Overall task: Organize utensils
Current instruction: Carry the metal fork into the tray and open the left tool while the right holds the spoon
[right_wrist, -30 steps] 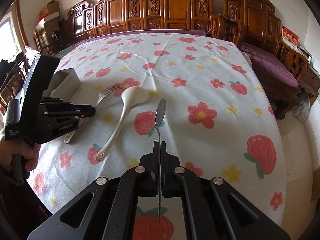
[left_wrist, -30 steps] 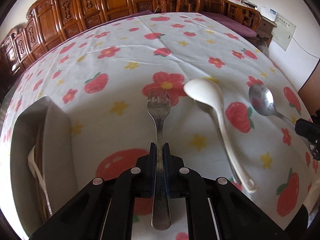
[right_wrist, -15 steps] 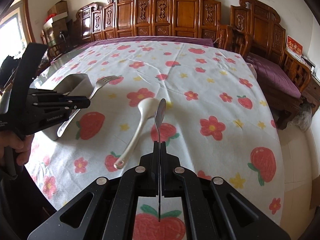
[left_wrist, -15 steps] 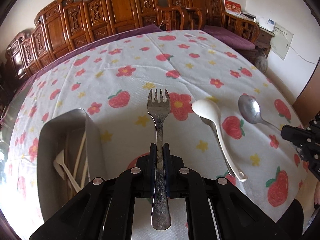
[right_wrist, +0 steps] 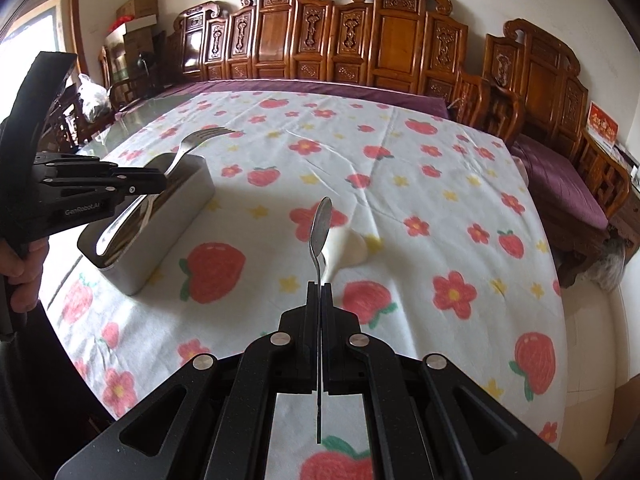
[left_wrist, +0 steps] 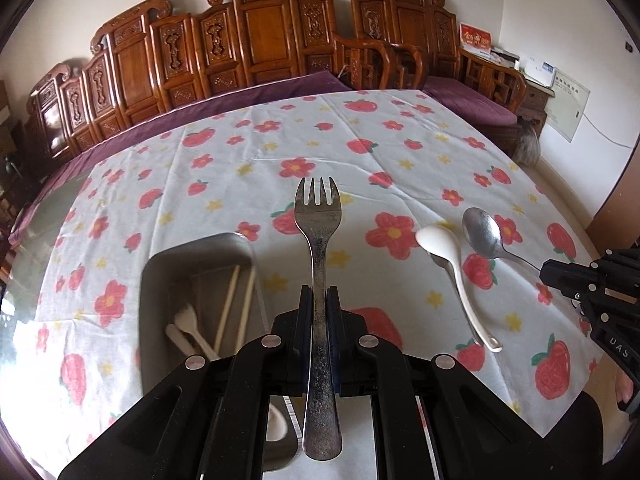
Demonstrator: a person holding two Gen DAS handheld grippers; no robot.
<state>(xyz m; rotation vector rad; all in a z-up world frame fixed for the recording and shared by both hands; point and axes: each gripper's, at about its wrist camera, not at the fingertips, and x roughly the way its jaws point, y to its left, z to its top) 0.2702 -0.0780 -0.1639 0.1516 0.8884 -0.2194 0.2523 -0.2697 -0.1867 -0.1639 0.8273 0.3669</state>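
Note:
My left gripper (left_wrist: 319, 292) is shut on a metal fork (left_wrist: 318, 216) and holds it above the table, tines forward, just right of the metal utensil box (left_wrist: 160, 280). In the right wrist view the fork (right_wrist: 196, 144) hangs over the box (right_wrist: 168, 224). My right gripper (right_wrist: 319, 286) is shut on a metal spoon (right_wrist: 321, 224), held on edge above the table. The spoon (left_wrist: 482, 232) also shows at the right of the left wrist view. A white ceramic spoon (left_wrist: 452, 256) lies on the cloth beside it; its bowl (right_wrist: 352, 250) shows behind the metal spoon.
The box holds chopsticks (left_wrist: 236, 300) and white plastic utensils (left_wrist: 188, 328). The table wears a white cloth (right_wrist: 400, 184) printed with strawberries and flowers. Carved wooden chairs (right_wrist: 360, 40) line the far side. The table edge (right_wrist: 560, 280) drops off at the right.
Both grippers have risen with their utensils. The left one has carried the fork toward the box, which now shows its inside. The white spoon has stayed on the cloth.

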